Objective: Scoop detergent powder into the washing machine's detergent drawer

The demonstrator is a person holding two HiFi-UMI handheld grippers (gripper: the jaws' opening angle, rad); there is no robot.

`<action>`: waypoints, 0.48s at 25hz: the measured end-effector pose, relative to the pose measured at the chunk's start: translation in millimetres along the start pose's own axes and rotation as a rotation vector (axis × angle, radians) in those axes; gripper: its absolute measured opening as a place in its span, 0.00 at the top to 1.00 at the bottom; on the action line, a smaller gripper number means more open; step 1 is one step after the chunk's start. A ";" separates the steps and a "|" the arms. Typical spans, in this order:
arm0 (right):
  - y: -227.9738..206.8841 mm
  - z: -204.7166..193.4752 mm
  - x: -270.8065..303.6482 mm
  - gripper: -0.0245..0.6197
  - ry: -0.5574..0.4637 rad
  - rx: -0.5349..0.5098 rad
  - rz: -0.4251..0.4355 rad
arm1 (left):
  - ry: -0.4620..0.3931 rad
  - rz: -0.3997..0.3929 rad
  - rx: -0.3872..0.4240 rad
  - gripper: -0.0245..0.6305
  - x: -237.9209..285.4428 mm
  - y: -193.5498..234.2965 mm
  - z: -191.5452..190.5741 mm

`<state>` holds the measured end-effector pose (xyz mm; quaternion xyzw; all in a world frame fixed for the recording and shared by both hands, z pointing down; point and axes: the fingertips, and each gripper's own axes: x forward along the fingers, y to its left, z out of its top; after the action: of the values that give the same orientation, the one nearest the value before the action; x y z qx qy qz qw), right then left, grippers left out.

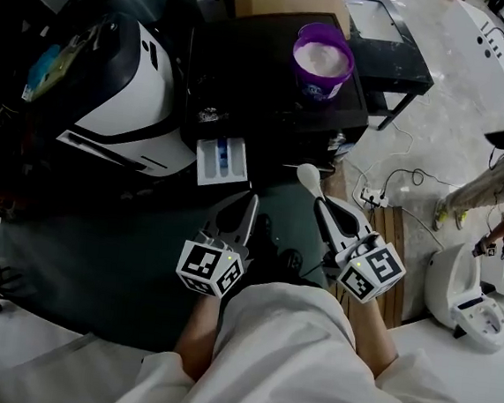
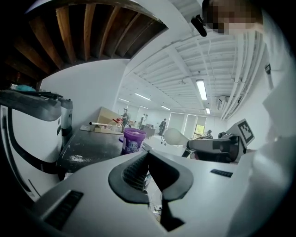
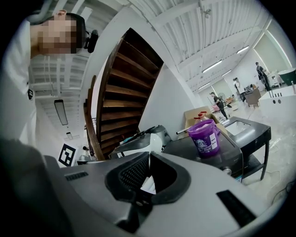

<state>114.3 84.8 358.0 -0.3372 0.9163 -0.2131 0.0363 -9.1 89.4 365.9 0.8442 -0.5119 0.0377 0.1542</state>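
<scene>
Fingers of right gripper pinch scoop handle; left gripper fingers together, empty. Detergent tub stands on table ahead, drawer open nearer. Likely step: fetching powder; next, dip scoop into tub.

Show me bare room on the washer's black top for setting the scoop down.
Free: the black washer top left of the purple plastic powder tub, bounded behind by the brown cardboard box, and a narrower strip in front of the tub. Crowded: the floor at right, cluttered by a white power strip.
</scene>
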 end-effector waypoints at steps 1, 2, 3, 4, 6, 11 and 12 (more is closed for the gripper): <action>-0.9 2.1 4.5 0.94 0.000 -0.003 -0.004 | -0.001 -0.007 0.001 0.93 3.2 3.3 2.3; -2.0 4.2 8.7 0.94 0.001 -0.007 -0.009 | 0.000 -0.015 0.005 0.93 6.7 6.4 4.4; -3.4 6.1 12.8 0.94 0.001 -0.010 -0.015 | 0.003 -0.022 0.011 0.93 10.2 9.3 6.3; -5.0 8.1 16.7 0.94 0.001 -0.012 -0.022 | 0.005 -0.029 0.017 0.93 13.9 12.2 8.1; -9.2 12.5 25.2 0.94 -0.001 -0.015 -0.034 | 0.005 -0.044 0.023 0.93 22.3 18.7 12.8; -20.6 21.5 45.9 0.94 -0.002 -0.023 -0.064 | 0.004 -0.081 0.026 0.93 44.3 35.0 24.1; -22.9 23.4 50.0 0.94 -0.004 -0.024 -0.071 | 0.004 -0.089 0.028 0.93 48.6 38.3 26.4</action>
<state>94.5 28.9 350.2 -0.3702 0.9062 -0.2024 0.0266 -22.1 23.6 360.0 0.8681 -0.4731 0.0398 0.1452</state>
